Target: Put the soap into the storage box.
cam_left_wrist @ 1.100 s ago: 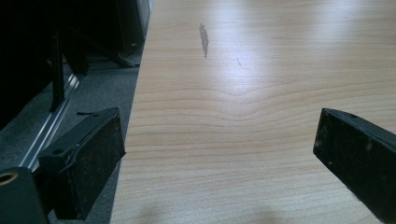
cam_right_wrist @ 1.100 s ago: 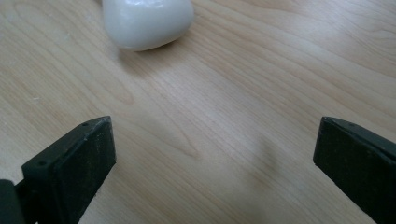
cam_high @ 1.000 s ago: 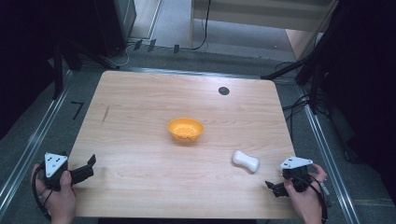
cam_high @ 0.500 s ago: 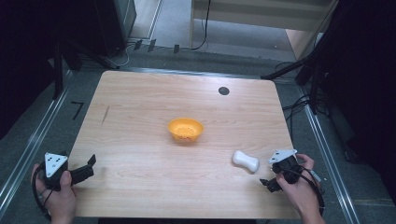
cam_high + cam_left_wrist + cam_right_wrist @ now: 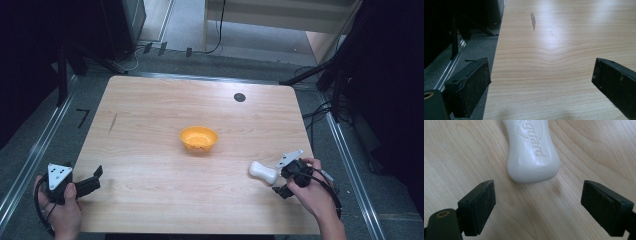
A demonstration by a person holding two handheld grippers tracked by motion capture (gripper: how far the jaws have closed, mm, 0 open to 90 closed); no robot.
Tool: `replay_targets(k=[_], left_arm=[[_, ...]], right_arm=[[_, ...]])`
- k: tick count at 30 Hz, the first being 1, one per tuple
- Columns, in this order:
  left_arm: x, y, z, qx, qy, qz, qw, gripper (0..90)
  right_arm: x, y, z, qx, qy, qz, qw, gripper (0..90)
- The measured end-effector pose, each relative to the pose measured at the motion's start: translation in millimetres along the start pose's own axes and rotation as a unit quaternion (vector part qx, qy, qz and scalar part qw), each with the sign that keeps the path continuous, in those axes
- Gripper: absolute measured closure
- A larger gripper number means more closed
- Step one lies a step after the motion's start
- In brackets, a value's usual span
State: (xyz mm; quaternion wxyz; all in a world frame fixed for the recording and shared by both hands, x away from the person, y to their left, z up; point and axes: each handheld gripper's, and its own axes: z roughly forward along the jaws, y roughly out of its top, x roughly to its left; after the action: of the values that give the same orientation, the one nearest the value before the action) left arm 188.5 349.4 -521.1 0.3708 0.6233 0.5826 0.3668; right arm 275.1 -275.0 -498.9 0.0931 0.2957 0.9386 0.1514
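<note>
One white soap bar (image 5: 532,150) lies on the wooden table (image 5: 150,150), right of the orange bowl (image 5: 198,138), ungrasped. Right gripper (image 5: 537,205) faces it, jaws narrowing but spread, nothing between; left gripper (image 5: 541,82) waits spread.

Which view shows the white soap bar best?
The right gripper view: the soap bar lies close up, its embossed lettering readable, just beyond the open fingers. The high view shows it small, beside the right gripper.
</note>
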Motion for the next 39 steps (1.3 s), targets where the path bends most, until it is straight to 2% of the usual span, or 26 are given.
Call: replay_targets(k=[8, 14, 26, 33, 39], left_arm=[[0.1, 0.1, 0.0, 0.001, 0.000, 0.001, 1.0000, 2.3], [0.0, 0.2, 0.1, 0.002, 0.000, 0.001, 1.0000, 2.3], [0.0, 0.2, 0.5, 0.001, -0.002, -0.001, 1.0000, 2.3], [0.0, 0.1, 0.4, 0.001, -0.002, -0.003, 1.0000, 2.3], [0.1, 0.1, 0.6, 0.000, -0.003, -0.003, 1.0000, 2.3]], right_arm=[[-0.4, 14.5, 0.5, 0.018, -0.011, -0.022, 0.9996, 15.9], [0.0, 25.3, 4.5, 0.029, 0.004, -0.030, 0.9991, 20.9], [1.0, 46.8, 11.2, 0.048, 0.010, -0.049, 0.9976, 23.7], [2.9, 57.2, 16.5, 0.060, 0.022, -0.063, 0.9960, 29.6], [2.7, 62.4, 19.6, 0.063, 0.028, -0.063, 0.9956, 33.9]])
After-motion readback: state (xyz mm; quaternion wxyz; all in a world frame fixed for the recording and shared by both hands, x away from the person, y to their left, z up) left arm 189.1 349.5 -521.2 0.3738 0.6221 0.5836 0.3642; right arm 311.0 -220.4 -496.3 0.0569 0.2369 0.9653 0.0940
